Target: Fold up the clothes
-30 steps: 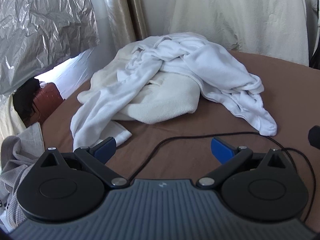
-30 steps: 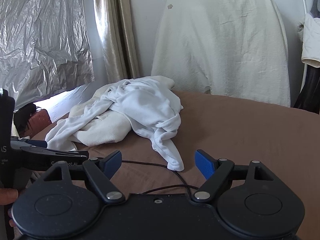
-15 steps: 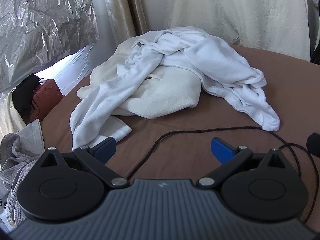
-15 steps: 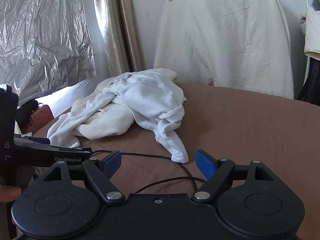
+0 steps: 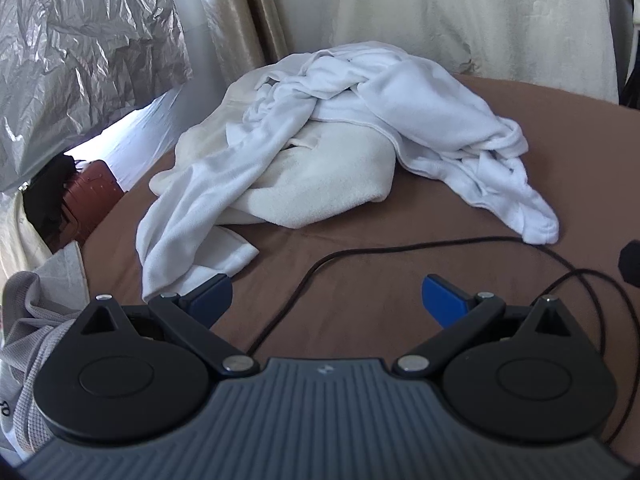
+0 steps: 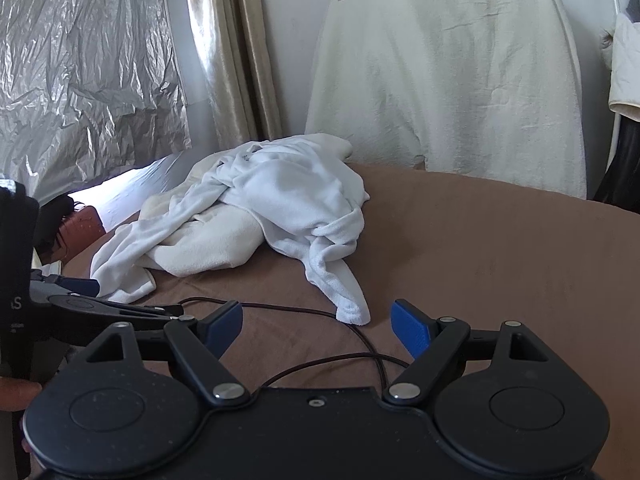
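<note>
- The table (image 5: 460, 264) is draped in brown cloth and mostly bare on the near and right sides — room, I judge, to spread a garment flat for folding.
- The clothes (image 5: 320, 132) lie in one unfolded heap toward the far left of the table: a white garment (image 6: 304, 200) is slung over a cream one (image 5: 328, 184), its sleeves twisted, so it likely has to come off first.
- One white sleeve (image 6: 344, 292) trails toward the near edge, its cuff just beside a black cable (image 5: 360, 256) that loops across the cloth — a possible snag.
- The left hand-held gripper (image 5: 326, 294) hovers low over the near edge, jaws spread wide, empty; its left finger sits just beside the white hem, and I cannot tell if they touch.
- The right hand-held gripper (image 6: 318, 322) is also spread wide and empty, apart from the sleeve cuff ahead of it.
</note>
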Demonstrator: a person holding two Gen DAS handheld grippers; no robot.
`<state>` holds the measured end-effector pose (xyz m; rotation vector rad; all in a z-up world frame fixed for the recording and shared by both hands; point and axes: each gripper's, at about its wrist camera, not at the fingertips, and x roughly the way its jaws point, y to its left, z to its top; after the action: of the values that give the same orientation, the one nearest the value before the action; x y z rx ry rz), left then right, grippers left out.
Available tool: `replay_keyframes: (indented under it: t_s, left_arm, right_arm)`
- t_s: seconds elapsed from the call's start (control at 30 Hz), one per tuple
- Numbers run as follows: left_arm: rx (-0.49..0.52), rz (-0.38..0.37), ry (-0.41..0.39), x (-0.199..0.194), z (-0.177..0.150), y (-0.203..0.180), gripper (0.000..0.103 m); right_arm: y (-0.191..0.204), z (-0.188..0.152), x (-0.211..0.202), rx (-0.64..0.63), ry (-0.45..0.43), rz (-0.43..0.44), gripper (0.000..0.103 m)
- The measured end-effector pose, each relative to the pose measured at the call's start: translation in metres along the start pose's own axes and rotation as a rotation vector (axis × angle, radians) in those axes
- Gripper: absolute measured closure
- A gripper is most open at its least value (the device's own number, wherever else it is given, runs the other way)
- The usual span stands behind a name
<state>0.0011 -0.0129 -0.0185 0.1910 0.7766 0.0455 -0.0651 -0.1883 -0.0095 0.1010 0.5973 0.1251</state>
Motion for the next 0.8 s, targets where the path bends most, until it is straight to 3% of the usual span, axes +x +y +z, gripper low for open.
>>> replay_keyframes:
  t_s: [0.8]
  left_arm:
    - [0.015,0.011,0.037,0.0063,-0.0014,-0.0008,0.000]
  right_arm:
    - [-0.0033,-0.0027,0.0050,0.009,0.026,-0.003,0.018]
